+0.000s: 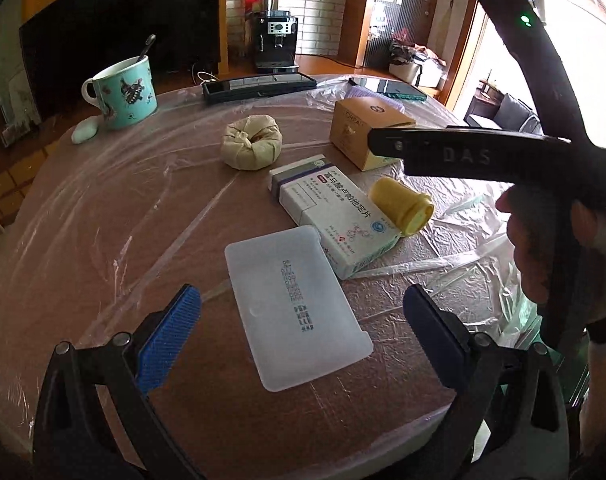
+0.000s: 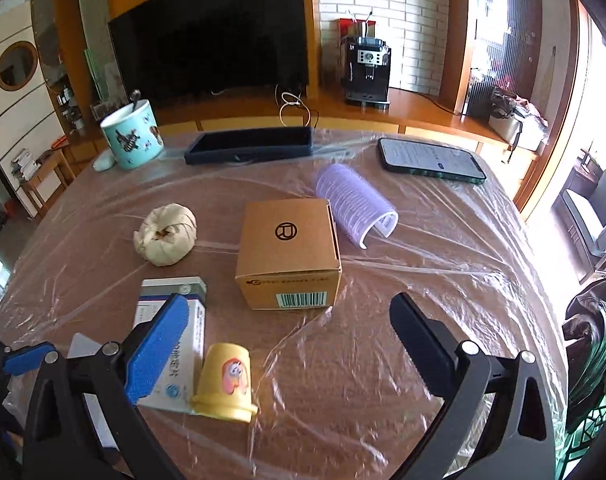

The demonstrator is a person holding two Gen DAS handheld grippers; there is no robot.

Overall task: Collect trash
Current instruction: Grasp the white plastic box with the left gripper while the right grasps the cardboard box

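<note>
My left gripper is open over a flat translucent white pouch lying on the plastic-covered table. Beyond it lie a white medicine box, a small yellow cup on its side, a crumpled beige wad and a brown cardboard box. My right gripper is open and empty above the table. The yellow cup sits just inside its left finger, the medicine box partly behind that finger. The cardboard box, the beige wad and a purple hair roller lie farther off.
A teal mug with a spoon and a small white pebble-like thing stand at the far left. A dark blue case and a lit phone lie at the far edge. The right gripper's body crosses the left wrist view.
</note>
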